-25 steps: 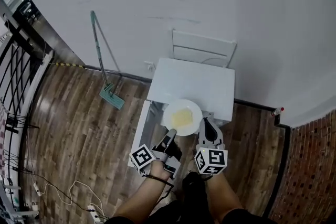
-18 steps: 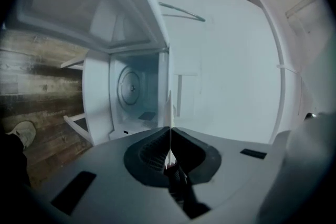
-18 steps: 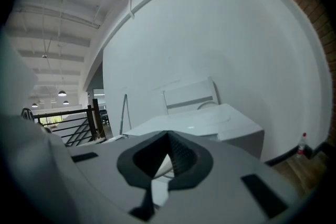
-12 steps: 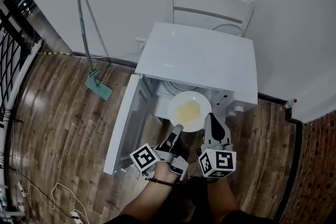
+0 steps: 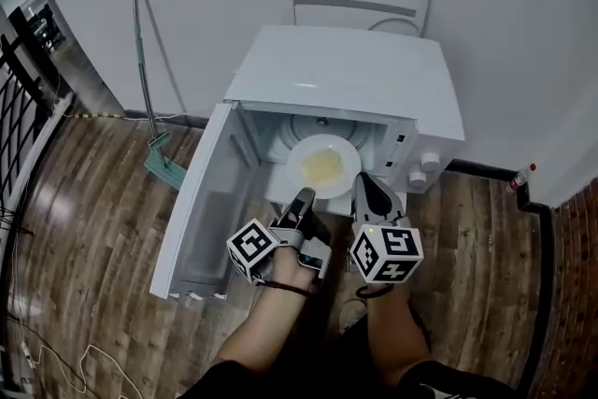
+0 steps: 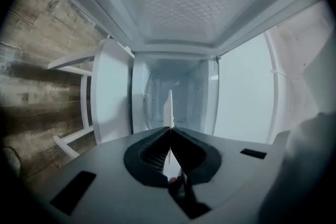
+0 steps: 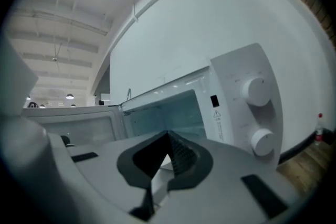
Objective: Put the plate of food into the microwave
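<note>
A white plate (image 5: 323, 165) with yellow food sits level at the mouth of the open white microwave (image 5: 346, 75). My left gripper (image 5: 304, 198) is shut on the plate's near left rim. My right gripper (image 5: 363, 185) is shut on its near right rim. In the left gripper view the plate (image 6: 169, 107) shows edge-on between the closed left gripper (image 6: 169, 130), with the microwave cavity (image 6: 173, 92) straight ahead. In the right gripper view a white piece of the plate (image 7: 164, 162) lies inside the right gripper (image 7: 169, 136), beside the microwave's knobs (image 7: 255, 89).
The microwave door (image 5: 201, 201) swings open to the left. Two knobs (image 5: 430, 161) sit on the right front panel. A white chair (image 5: 360, 0) stands behind against the wall, a green mop (image 5: 145, 61) leans at the left, and a small bottle (image 5: 520, 178) stands on the wood floor.
Both grippers and the plate have come down from above the microwave's top to the level of its open cavity. The open door now shows fully.
</note>
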Motion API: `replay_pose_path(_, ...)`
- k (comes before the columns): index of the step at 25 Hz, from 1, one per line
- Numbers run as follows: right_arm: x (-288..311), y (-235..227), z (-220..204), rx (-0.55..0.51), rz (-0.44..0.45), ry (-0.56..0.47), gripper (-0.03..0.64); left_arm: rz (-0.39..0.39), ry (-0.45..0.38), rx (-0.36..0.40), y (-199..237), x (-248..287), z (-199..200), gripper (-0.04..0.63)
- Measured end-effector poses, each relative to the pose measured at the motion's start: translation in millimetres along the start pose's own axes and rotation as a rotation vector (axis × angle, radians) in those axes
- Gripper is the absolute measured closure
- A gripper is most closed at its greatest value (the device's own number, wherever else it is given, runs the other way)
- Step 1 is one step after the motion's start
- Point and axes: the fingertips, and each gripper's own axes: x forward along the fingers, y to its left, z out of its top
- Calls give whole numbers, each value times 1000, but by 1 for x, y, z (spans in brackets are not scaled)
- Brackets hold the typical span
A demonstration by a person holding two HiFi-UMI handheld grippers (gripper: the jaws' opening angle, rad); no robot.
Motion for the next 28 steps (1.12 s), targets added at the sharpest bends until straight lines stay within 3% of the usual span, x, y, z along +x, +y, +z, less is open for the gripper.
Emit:
replay_pose_path(5, 13, 10, 0, -19, -3, 6, 611, 28, -6, 55, 7, 15, 16, 586)
replay_pose_path(11, 26, 4, -7, 10, -18, 8, 611, 20, -13, 68, -5, 39, 36, 586)
replay_pose_path(18, 30, 6, 3, -30, -20, 2, 611, 58, 1, 93, 1, 75, 44, 586)
replay_pose_path(22, 29, 6, 2, -68, -19, 8, 611, 85, 10, 145, 4, 96, 46, 586)
replay_pose_path(28, 28, -7, 4, 5, -11, 19, 611, 141, 36, 161, 13, 122, 51, 586)
